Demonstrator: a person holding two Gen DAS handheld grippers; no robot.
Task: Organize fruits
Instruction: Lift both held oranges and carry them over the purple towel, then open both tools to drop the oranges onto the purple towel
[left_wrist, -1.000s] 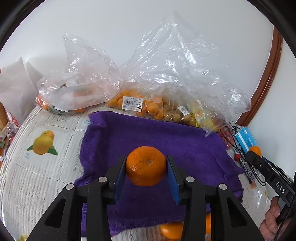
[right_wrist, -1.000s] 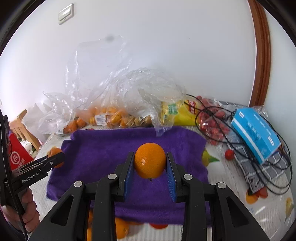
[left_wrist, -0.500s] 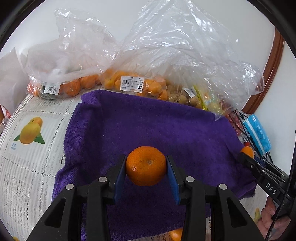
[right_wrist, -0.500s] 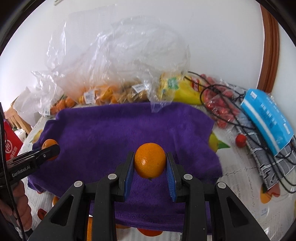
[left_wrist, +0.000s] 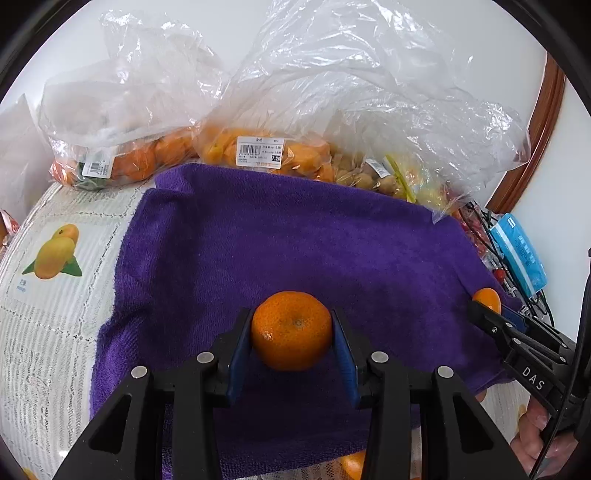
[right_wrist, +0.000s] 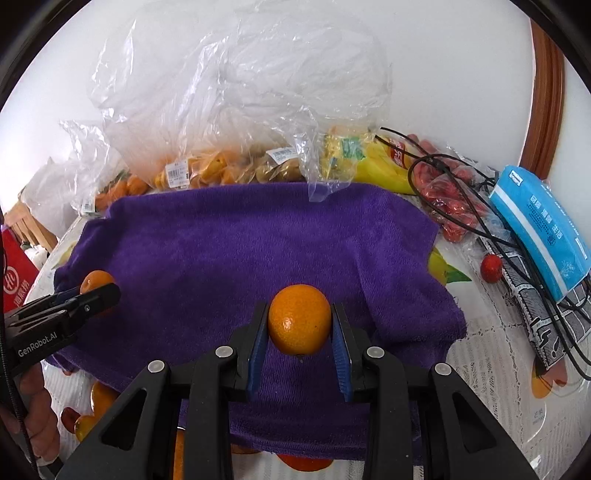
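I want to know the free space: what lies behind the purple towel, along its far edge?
Behind the purple towel lie clear plastic bags holding orange fruit and small brownish fruit, plus a yellow packet. What lies beneath the bags is hidden.

A table under a fruit-print lace cloth (left_wrist: 48, 317) carries a purple towel (left_wrist: 280, 243), bagged fruit (left_wrist: 258, 151) and a blue packet (right_wrist: 539, 229).

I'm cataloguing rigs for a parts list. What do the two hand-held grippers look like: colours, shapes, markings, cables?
The left hand-held gripper and right hand-held gripper are matte black, with angular triangular cut-out arms, silver round fasteners and blue ribbed pads. Seen from the side, the left body reads "GenRobot.AI", the right "DAS". A thin black cable runs beside the right one.
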